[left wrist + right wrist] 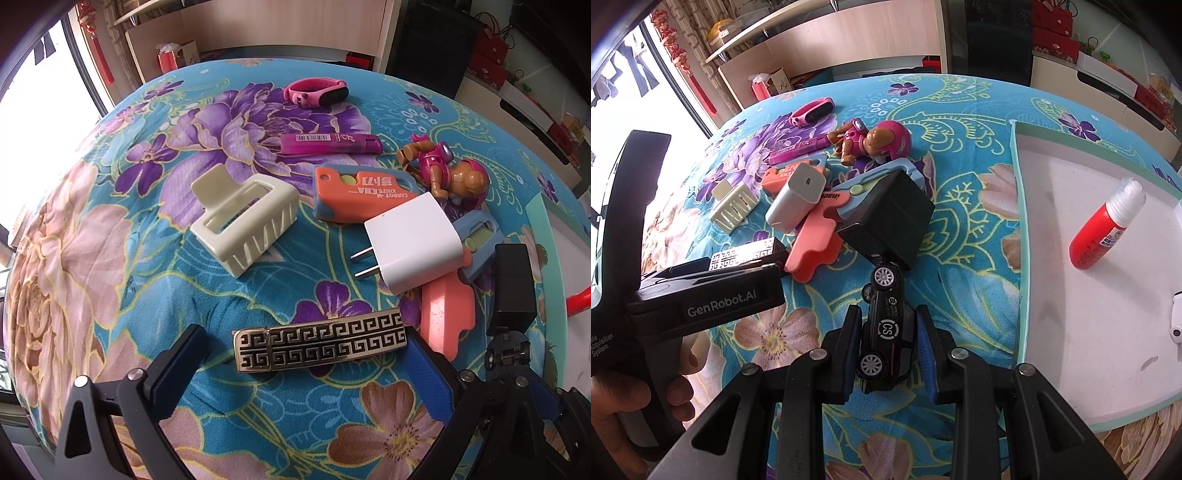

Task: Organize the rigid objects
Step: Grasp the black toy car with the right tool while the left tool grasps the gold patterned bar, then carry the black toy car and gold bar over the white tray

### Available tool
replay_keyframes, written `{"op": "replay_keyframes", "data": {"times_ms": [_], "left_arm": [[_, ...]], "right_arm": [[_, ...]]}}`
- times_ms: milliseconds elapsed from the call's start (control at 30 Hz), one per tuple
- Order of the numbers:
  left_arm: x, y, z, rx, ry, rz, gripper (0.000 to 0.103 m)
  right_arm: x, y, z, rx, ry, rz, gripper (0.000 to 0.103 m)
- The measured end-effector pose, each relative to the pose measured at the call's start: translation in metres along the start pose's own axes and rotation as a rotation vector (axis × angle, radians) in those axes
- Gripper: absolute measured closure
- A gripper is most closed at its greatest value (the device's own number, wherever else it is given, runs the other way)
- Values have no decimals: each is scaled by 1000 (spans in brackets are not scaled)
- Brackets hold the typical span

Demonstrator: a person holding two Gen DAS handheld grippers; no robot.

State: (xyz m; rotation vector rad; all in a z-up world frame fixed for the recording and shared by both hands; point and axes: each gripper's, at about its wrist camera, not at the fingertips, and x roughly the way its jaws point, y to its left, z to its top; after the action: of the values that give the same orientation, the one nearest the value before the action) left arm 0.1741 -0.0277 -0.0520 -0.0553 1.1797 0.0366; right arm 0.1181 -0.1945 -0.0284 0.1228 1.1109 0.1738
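Two grippers working: right gripper (888, 341) pinching black toy car (886, 325), left gripper (306, 354) spreading around patterned gold clip (321, 341).

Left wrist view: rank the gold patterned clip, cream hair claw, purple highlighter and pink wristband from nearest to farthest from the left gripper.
From the left gripper:
1. Gold patterned clip, lying between the open fingers.
2. Cream hair claw, mid-cloth, up and left.
3. Purple highlighter, beyond the claw, lying crosswise.
4. Pink wristband, at the far edge of the cloth.

"CARROT KNIFE" on orange toy knife (364, 192); "GenRobot.AI" on left tool (713, 291).
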Motion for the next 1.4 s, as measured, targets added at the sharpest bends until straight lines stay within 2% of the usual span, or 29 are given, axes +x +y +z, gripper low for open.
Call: {"op": "replay_keyframes", "data": {"times_ms": [67, 133, 167, 200, 533, 633, 800, 933, 1167, 1400], "left_arm": [[-2, -1, -2, 2, -4, 2, 3], [-5, -2, -2, 5, -15, 1, 9], [-8, -3, -3, 7, -21, -2, 16], [-11, -3, -3, 9, -26, -3, 17], [-21, -3, -3, 15, -51, -40, 17], [-31, -4, -2, 13, -86, -51, 17], [-58, -10, 0, 32, -177, -66, 17], [-72, -22, 0, 60, -216, -85, 17], [-104, -49, -4, 121, -314, -140, 17], [-121, -101, -20, 253, -354, -218, 17]], "right_arm": [[0, 0, 0, 0, 0, 0, 73], [0, 0, 0, 0, 0, 1, 73], [1, 0, 0, 0, 2, 1, 73], [1, 0, 0, 0, 1, 0, 73], [-10, -1, 0, -5, -33, 7, 74], [-16, -2, 0, -4, -56, 5, 75], [-42, -11, 3, 35, -150, 10, 75], [-63, -24, 5, 88, -224, 1, 75], [-101, -54, 0, 171, -317, -57, 75], [-127, -97, -13, 282, -378, -163, 75]]}}
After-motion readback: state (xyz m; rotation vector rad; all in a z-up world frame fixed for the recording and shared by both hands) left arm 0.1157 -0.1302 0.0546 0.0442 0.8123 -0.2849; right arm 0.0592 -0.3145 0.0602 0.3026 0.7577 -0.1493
